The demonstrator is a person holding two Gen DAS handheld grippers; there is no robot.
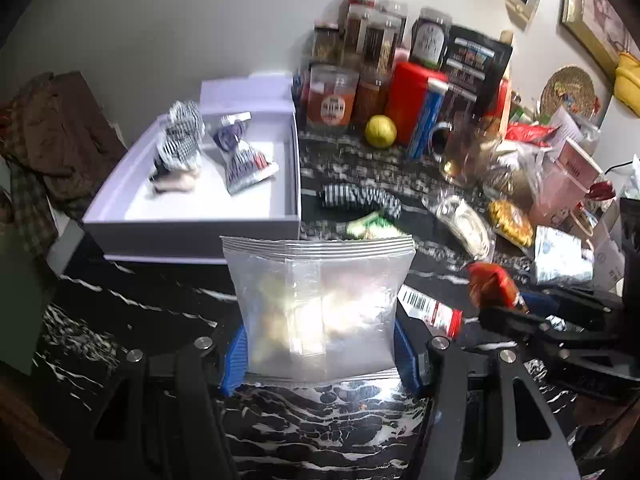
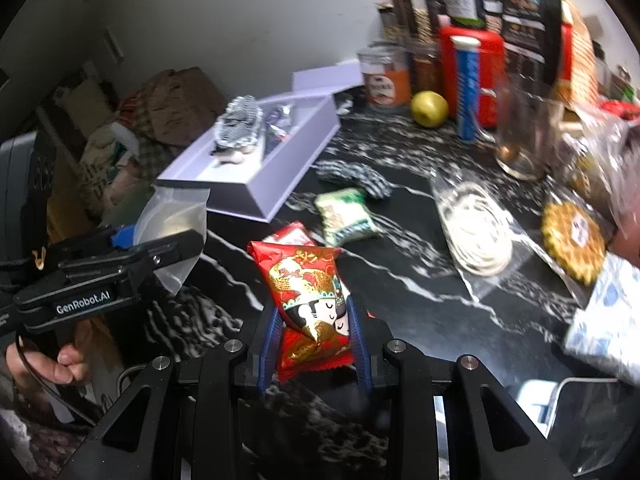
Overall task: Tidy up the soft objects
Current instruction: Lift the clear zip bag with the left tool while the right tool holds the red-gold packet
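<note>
My left gripper [image 1: 320,356] is shut on a clear snack bag [image 1: 320,300], blue pads pressing both its lower sides, held above the black marble counter [image 1: 140,308]. My right gripper [image 2: 316,344] is shut on a red packet with a gold dragon print [image 2: 308,276]. From the left wrist view that packet [image 1: 490,280] shows at the right. An open white box [image 1: 192,224] at the back left holds a checkered packet [image 1: 180,140] and a purple one [image 1: 244,156]. A striped packet [image 1: 360,196], a green packet [image 2: 348,216] and a red-white barcoded packet [image 1: 432,308] lie on the counter.
Jars, a red tin [image 1: 416,100] and a yellow fruit [image 1: 380,131] stand along the back wall. A glass [image 2: 520,140], a bagged white cord [image 2: 476,228] and other packets crowd the right. A hand [image 2: 68,360] grips the left gripper's handle. Cloth [image 1: 52,132] is piled at the left.
</note>
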